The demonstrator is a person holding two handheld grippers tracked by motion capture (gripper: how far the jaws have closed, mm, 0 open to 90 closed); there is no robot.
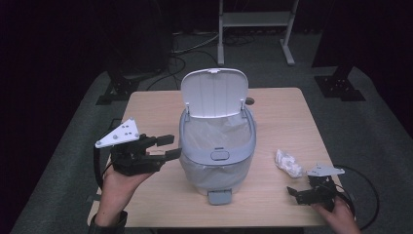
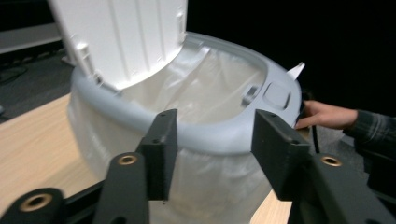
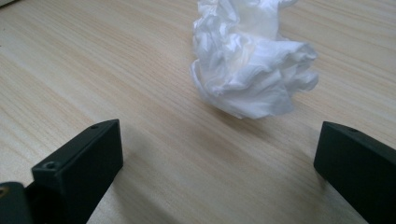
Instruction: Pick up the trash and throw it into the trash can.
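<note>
A grey pedal bin [image 1: 217, 155] stands mid-table with its white lid [image 1: 214, 92] raised and a clear liner bag [image 2: 219, 88] inside. My left gripper [image 1: 168, 147] hovers at the bin's left side. In the left gripper view its jaws [image 2: 215, 144] stand apart in front of the grey rim [image 2: 116, 109], and the pads do not press on it. A crumpled white paper wad [image 1: 288, 163] lies on the wood to the right of the bin. My right gripper [image 1: 294, 192] sits low just short of the wad [image 3: 252, 70], wide open [image 3: 219, 158] with nothing between its fingers.
The bin's foot pedal [image 1: 219, 197] juts toward the table's front edge. The light wooden table [image 1: 146, 107] has bare room at the left and back. The person's other hand [image 2: 322, 114] shows past the bin. A white frame [image 1: 253, 19] and cables stand on the floor behind.
</note>
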